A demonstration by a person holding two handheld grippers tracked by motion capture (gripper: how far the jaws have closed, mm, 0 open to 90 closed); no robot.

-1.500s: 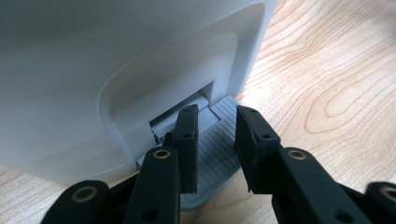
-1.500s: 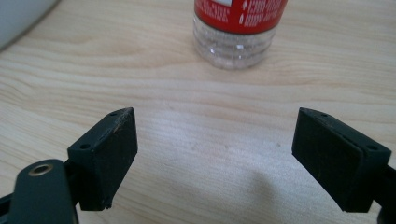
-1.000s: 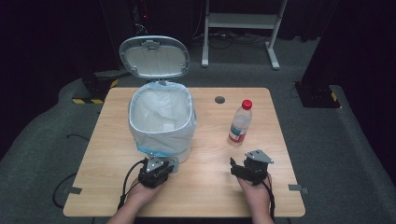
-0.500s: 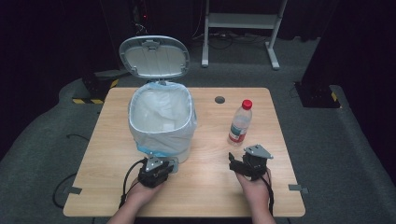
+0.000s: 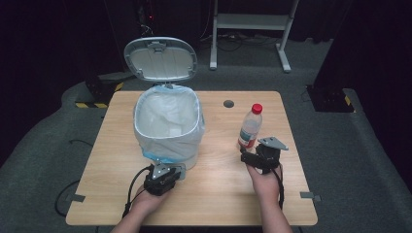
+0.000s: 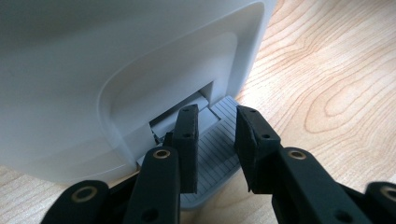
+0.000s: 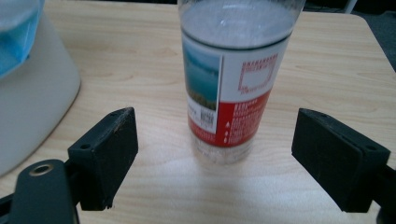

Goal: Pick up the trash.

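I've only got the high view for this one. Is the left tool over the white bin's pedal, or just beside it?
Observer: Over it. The left gripper view shows the left tool with its tips above the grey ribbed pedal at the base of the white plastic bin.
Operator: And the right tool?
Observer: The right tool is open wide. The clear red-labelled water bottle stands between its jaws, untouched.

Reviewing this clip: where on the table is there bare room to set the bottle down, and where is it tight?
Free: the table left of the bin, and the near strip between the two hands. Tight: by the bottle, where the right tongs stand open, and at the bin's pedal, under the left tongs.
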